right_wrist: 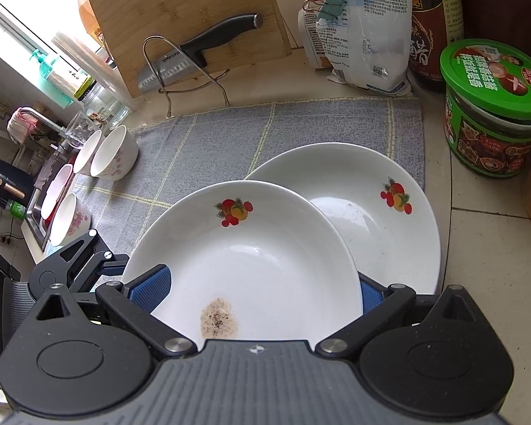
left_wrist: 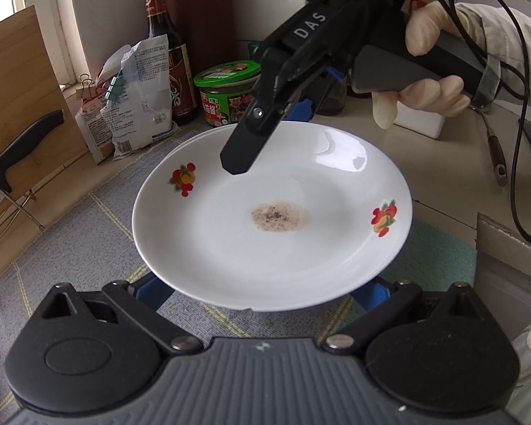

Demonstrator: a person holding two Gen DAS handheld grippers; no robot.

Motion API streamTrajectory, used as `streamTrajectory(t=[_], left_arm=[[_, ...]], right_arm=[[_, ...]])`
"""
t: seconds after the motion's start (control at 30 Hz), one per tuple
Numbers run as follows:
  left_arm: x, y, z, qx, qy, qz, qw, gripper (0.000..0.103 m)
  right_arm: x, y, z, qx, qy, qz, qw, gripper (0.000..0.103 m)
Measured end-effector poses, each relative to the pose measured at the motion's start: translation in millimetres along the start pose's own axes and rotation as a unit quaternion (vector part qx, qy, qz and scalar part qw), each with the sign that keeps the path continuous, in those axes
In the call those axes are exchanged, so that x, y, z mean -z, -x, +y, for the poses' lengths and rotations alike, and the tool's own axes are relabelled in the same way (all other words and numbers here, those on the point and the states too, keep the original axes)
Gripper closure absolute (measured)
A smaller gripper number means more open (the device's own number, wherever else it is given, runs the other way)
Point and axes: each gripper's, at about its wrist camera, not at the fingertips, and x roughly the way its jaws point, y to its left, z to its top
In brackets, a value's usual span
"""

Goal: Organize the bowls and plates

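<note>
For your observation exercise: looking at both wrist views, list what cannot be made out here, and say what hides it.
- Left wrist view: the left gripper fingers, hidden under the stained plate.
- Left wrist view: the second plate, hidden under the stained one.
- Right wrist view: the second plate, near part covered by the stained plate.
- Right wrist view: the bowls by the sink, small and distorted; patterns unclear.

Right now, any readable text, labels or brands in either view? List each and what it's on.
"DAS": white letters on the black right gripper body, left wrist view.
Green-lidded round sauce jar: printed Chinese characters, too distorted to read.
Dark glass sauce bottle: Chinese label, not legible.
White plastic bag held with binder clips: fine print and codes, too small.
Silver knife blade: small marking, blurred.
</note>
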Motion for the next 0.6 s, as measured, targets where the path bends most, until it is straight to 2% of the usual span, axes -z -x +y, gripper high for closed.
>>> streamTrajectory(t=[0.6], left_arm=[[-7,-15,9,0.007,0.005,0.009,0.9999,0.001]], right_arm=[[-2,-2,-17,-0.003,-0.023,-0.002,1.000,0.000]])
